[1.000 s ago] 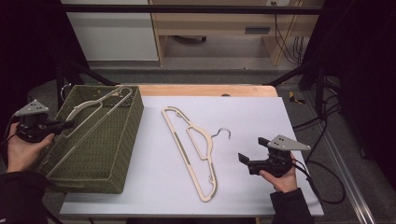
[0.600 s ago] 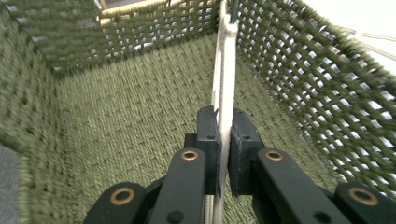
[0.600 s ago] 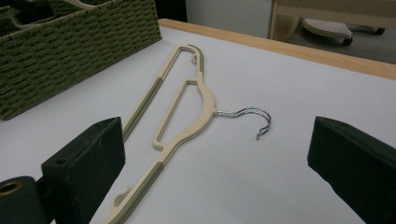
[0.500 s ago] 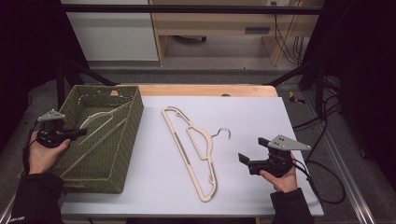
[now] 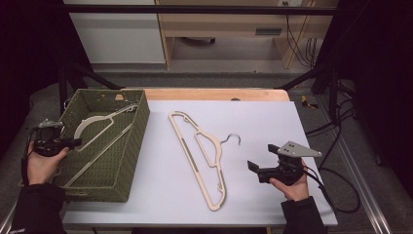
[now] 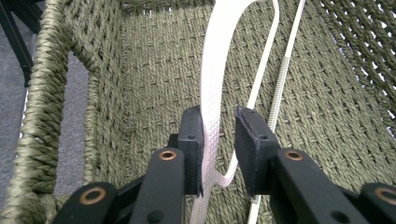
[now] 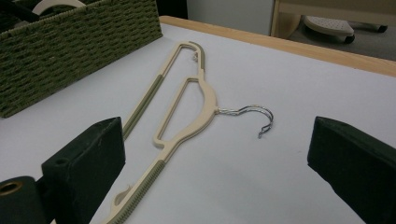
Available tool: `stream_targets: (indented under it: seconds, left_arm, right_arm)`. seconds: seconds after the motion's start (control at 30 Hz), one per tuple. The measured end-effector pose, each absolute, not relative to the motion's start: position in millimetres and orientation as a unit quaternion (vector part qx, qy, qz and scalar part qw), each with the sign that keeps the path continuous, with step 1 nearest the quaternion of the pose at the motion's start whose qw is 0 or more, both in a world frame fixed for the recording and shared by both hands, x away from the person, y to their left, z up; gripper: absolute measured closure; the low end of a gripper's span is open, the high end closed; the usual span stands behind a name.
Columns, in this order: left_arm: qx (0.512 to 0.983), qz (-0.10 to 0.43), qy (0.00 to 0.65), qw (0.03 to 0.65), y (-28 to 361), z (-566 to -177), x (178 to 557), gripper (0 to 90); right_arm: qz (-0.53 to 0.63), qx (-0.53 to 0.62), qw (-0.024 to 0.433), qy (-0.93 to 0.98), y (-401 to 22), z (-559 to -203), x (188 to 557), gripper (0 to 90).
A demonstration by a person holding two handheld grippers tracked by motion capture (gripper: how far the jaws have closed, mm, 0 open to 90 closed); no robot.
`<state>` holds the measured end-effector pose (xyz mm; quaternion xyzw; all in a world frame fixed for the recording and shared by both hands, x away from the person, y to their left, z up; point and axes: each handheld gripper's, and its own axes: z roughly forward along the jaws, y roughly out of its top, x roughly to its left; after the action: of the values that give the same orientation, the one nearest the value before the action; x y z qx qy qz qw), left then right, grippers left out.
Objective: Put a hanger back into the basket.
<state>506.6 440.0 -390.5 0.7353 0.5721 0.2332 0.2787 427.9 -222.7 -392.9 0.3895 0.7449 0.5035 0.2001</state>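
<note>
Since a second ago my left gripper (image 5: pixel 73 143) has come down with the cream hanger (image 5: pixel 100 124) into the green woven basket (image 5: pixel 127 161), and its fingers (image 6: pixel 192 140) have just been opening, so the hanger's band stands between them against one pad and clear of the other. I can read no brand or writing anywhere, and that hanger's hook is hidden from me. Further right a second hanger (image 5: pixel 204 156) lies flat on the white tabletop (image 5: pixel 272 122); my right gripper (image 5: pixel 253 168) rests beside it, fingers wide apart and empty.
</note>
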Motion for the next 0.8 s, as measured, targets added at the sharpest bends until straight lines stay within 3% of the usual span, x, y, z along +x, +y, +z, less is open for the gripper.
stream_targets:
  seconds: [0.2, 0.43, 0.8]
  left_arm:
    - [0.735, 0.23, 0.586, 0.252, 440, -394, 509, 56.8]
    - [0.724, 0.238, 0.591, 0.266, 442, -388, 504, 52.0]
    - [0.698, 0.276, 0.536, 0.386, 416, -355, 482, 35.5]
  right_arm:
    - [0.501, 0.386, 0.199, 0.748, -222, -394, 428, 4.9]
    - [0.504, 0.388, 0.198, 0.746, -222, -393, 428, 4.9]
    - [0.509, 0.387, 0.2, 0.742, -221, -391, 426, 5.4]
